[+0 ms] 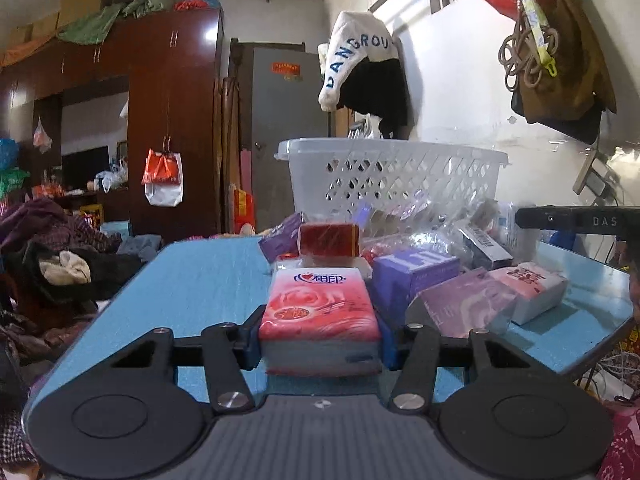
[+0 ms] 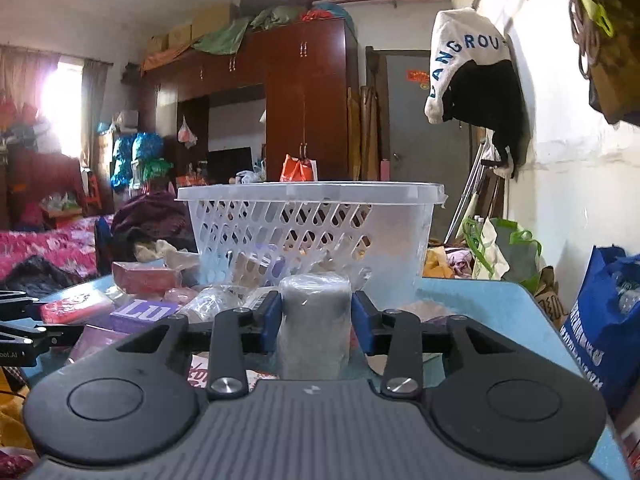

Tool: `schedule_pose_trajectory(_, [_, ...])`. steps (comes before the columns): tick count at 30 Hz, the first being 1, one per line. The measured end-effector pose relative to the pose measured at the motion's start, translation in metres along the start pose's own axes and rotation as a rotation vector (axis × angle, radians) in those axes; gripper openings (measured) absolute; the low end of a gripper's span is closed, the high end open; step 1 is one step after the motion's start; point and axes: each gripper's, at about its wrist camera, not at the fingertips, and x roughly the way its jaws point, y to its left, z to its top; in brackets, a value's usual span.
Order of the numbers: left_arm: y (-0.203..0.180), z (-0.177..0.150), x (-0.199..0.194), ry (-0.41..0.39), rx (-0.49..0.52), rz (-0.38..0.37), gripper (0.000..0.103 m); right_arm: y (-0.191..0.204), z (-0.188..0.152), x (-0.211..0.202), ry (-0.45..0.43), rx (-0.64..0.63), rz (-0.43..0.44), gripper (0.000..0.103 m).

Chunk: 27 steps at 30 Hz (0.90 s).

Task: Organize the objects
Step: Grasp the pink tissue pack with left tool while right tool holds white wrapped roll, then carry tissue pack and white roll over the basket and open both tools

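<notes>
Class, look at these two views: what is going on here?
A person is tidying with two handheld grippers. The left gripper is shut on a pink tissue pack; the right gripper is shut on a grey plastic-wrapped roll. Ahead stands a white lattice basket on the blue table, with more packets piled before it.

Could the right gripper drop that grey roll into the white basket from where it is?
Probably yes. The right gripper is shut on the grey roll, and the basket stands straight ahead, open-topped. It would need to lift over the rim first.
</notes>
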Motion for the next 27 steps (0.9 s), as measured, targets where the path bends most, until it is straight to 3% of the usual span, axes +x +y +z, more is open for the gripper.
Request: schedule_pose_trajectory(27, [0.000,0.011,-0.011,-0.063,-0.014,-0.001,0.057,-0.004,0.004,-0.009,-0.032,0.003,-0.025,0.041])
